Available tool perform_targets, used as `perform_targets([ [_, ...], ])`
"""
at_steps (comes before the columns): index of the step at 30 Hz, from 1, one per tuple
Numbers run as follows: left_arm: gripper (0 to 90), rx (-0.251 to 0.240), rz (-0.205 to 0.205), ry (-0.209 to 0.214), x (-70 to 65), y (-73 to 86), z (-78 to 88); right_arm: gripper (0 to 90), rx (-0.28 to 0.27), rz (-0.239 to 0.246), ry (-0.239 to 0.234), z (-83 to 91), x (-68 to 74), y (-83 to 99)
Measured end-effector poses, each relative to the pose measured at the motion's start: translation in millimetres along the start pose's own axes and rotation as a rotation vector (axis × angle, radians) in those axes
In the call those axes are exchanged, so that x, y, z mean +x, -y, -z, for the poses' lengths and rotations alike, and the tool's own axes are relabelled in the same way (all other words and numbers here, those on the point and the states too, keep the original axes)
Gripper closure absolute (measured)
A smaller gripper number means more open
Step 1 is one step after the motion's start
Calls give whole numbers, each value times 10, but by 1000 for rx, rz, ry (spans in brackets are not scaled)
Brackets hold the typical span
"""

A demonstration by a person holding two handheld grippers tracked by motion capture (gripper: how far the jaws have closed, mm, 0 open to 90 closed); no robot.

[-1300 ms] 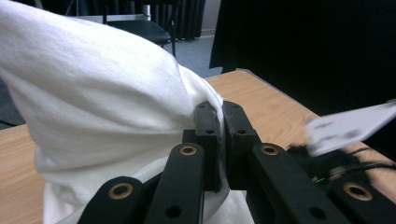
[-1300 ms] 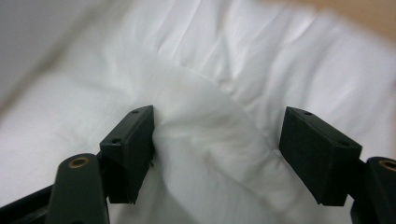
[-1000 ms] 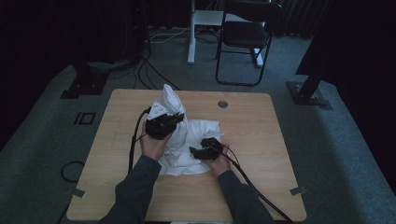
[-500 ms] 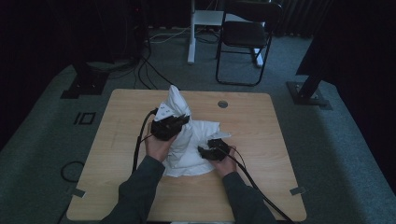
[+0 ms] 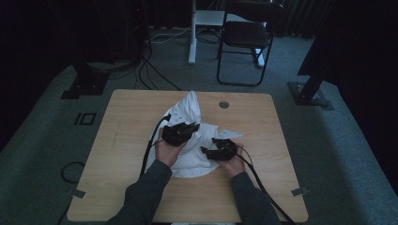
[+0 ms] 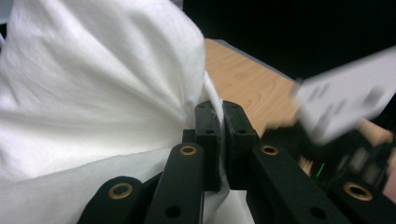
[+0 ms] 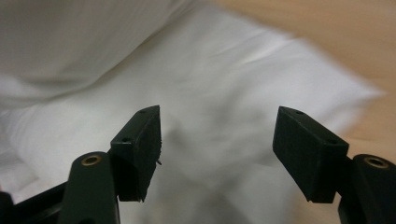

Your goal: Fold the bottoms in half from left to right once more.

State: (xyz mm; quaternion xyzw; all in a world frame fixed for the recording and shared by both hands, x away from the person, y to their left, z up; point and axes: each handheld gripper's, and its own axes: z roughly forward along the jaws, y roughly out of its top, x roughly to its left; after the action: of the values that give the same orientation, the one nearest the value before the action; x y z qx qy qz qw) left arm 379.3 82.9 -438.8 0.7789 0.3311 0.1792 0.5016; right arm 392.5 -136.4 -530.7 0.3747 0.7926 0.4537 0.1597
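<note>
A crumpled white cloth (image 5: 189, 107) lies in the middle of the wooden table (image 5: 122, 140), with one end pulled up into a peak. My left gripper (image 5: 182, 132) is shut on a bunched fold of that cloth (image 6: 93, 93), and its pads (image 6: 207, 122) pinch the fabric tight. To its right, my right gripper (image 5: 212, 151) hovers over the low, flat part of the cloth (image 7: 219, 74). Its jaws (image 7: 217, 140) have just been opening and stand wide apart, with no fold pinched between them. A blurred white label (image 6: 345, 91) hangs near the right hand.
A round cable hole (image 5: 224, 104) sits in the tabletop beyond the cloth. Behind the table stand a black folding chair (image 5: 248, 35) and a white post (image 5: 192, 33). Cables (image 5: 150, 75) and dark stand bases (image 5: 309, 93) lie on the grey carpet.
My left gripper has carried the raised cloth to the right and a little toward the person. The right gripper has shifted slightly right over the cloth.
</note>
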Motion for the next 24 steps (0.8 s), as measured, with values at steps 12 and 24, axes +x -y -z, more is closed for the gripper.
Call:
perform_targets([
  [12, 872, 75, 25, 42, -124, 323, -274, 333, -81, -84, 114, 388, -416, -74],
  [24, 871, 145, 54, 49, -161, 591, -525, 332, -157, -50, 105, 483, -355, -336],
])
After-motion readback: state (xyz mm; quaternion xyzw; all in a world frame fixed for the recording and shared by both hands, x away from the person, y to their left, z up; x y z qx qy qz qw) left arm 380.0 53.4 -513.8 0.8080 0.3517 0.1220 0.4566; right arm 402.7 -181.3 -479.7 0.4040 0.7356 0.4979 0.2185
